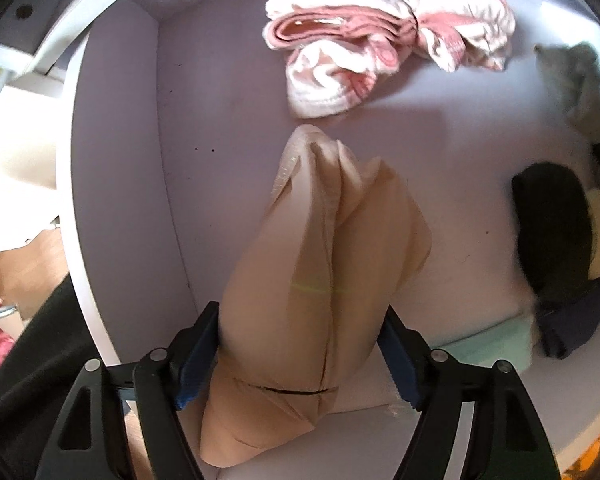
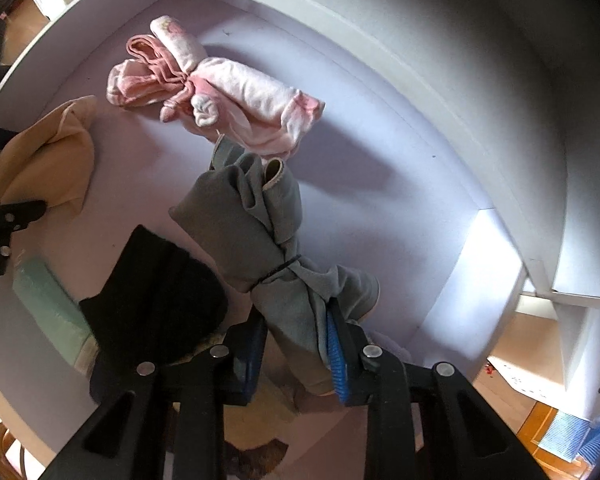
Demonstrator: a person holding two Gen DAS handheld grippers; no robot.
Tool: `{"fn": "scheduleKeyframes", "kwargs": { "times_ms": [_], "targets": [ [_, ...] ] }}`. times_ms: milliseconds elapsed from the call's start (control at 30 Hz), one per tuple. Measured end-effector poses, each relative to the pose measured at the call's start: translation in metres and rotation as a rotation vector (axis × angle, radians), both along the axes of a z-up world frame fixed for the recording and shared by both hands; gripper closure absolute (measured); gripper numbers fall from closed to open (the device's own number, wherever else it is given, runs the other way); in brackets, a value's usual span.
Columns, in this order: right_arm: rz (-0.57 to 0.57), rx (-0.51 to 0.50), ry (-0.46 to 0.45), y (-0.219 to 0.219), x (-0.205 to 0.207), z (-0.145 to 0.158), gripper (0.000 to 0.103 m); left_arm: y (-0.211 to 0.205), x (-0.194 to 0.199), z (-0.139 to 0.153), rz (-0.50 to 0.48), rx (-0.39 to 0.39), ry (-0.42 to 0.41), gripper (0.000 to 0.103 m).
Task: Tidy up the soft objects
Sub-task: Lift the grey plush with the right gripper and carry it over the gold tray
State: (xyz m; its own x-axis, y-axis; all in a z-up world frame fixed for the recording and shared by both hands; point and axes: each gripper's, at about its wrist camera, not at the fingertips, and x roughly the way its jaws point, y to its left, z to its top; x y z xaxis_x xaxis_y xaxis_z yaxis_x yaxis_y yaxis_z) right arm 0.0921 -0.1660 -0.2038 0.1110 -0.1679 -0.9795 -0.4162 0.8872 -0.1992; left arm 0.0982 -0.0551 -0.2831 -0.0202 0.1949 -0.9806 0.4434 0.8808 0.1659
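My left gripper [image 1: 300, 344] is shut on a tan bundle of cloth [image 1: 320, 240] and holds it over the floor of a pale lilac shelf compartment [image 1: 440, 128]. My right gripper [image 2: 296, 340] is shut on a grey bundle tied with a black band [image 2: 252, 224], held above the same shelf. The tan bundle [image 2: 48, 160] and the left gripper also show at the left of the right wrist view. A pink and white tied bundle lies at the back of the shelf [image 1: 380, 36] [image 2: 228, 84].
A black cloth [image 2: 160, 296] lies on a mint green cloth [image 2: 48, 304] near the shelf's front. White shelf walls [image 2: 500, 100] enclose the compartment. Wood floor [image 2: 516, 344] shows outside at the right.
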Motion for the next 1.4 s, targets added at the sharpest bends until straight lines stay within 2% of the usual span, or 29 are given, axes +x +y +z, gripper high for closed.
{"fn": "scheduleKeyframes", "kwargs": {
  "times_ms": [100, 200, 333, 400, 500, 567, 900, 1033, 1200, 1400],
  "targets": [
    [-0.01, -0.003, -0.005, 0.0, -0.004, 0.009, 0.076, -0.008, -0.002, -0.003, 0.003, 0.007, 0.002, 0.027],
    [-0.013, -0.022, 0.014, 0.002, -0.006, 0.013, 0.076, 0.002, 0.002, -0.005, 0.034, -0.01, 0.009, 0.027],
    [-0.045, 0.071, 0.066, -0.003, -0.016, 0.029, 0.076, 0.003, -0.001, -0.005, 0.041, -0.016, 0.014, 0.027],
    [-0.026, 0.105, 0.068, -0.001, -0.02, 0.042, 0.076, 0.011, 0.012, -0.003, 0.034, -0.016, 0.015, 0.028],
    [0.042, 0.13, 0.058, 0.007, -0.028, 0.072, 0.076, 0.012, 0.012, -0.002, 0.034, -0.023, 0.017, 0.028],
    [0.047, 0.168, 0.058, 0.006, -0.032, 0.089, 0.076, 0.018, 0.018, 0.001, 0.036, -0.031, 0.02, 0.029],
    [-0.012, 0.378, 0.05, -0.003, -0.031, 0.178, 0.076, 0.022, 0.022, 0.012, 0.057, -0.069, 0.037, 0.03],
    [-0.051, 0.448, 0.024, -0.007, -0.029, 0.227, 0.076, 0.015, 0.022, 0.022, 0.066, -0.101, 0.033, 0.032],
    [-0.083, 0.492, -0.041, -0.017, -0.016, 0.287, 0.076, 0.005, 0.023, 0.021, 0.047, -0.103, 0.038, 0.032],
    [-0.137, 0.517, -0.135, -0.01, 0.032, 0.343, 0.076, -0.004, 0.02, 0.018, 0.05, -0.107, 0.041, 0.032]
  ]
}}
